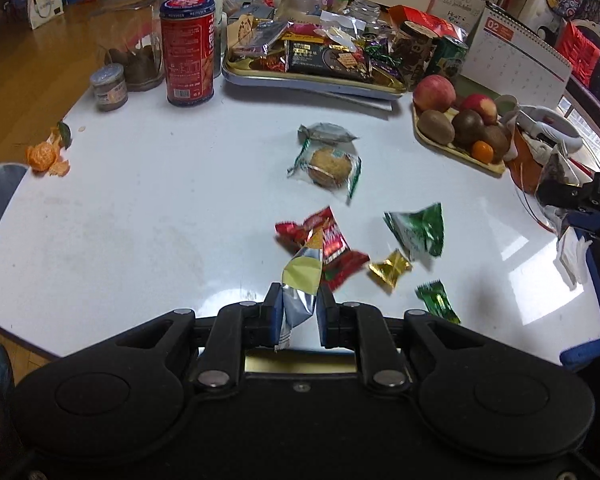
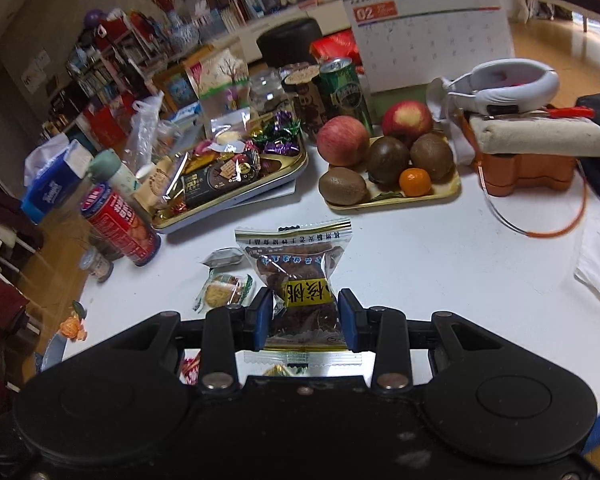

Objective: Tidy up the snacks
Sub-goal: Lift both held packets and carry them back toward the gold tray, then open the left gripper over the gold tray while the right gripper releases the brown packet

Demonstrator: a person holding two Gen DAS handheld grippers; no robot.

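Note:
My left gripper (image 1: 299,312) is shut on a silver and yellow snack wrapper (image 1: 300,280), held above the white table (image 1: 140,208). Loose snacks lie below it: red packets (image 1: 332,244), a green packet (image 1: 418,232), a gold candy (image 1: 390,270), a small green candy (image 1: 438,302), a wrapped cookie (image 1: 330,166) and a grey packet (image 1: 326,133). My right gripper (image 2: 305,312) is shut on a clear packet of dark snack with a yellow label (image 2: 300,276). The gold snack tray (image 1: 316,78), also the gold snack tray (image 2: 292,168), is heaped with wrapped sweets at the back.
A red can (image 1: 188,50) and jars stand back left, peeled mandarin (image 1: 46,156) at the left edge. A fruit tray (image 2: 392,196) with apples and kiwis sits right of the snack tray. Behind are a green can (image 2: 346,90), a desk calendar (image 2: 432,24) and an orange box (image 2: 528,172).

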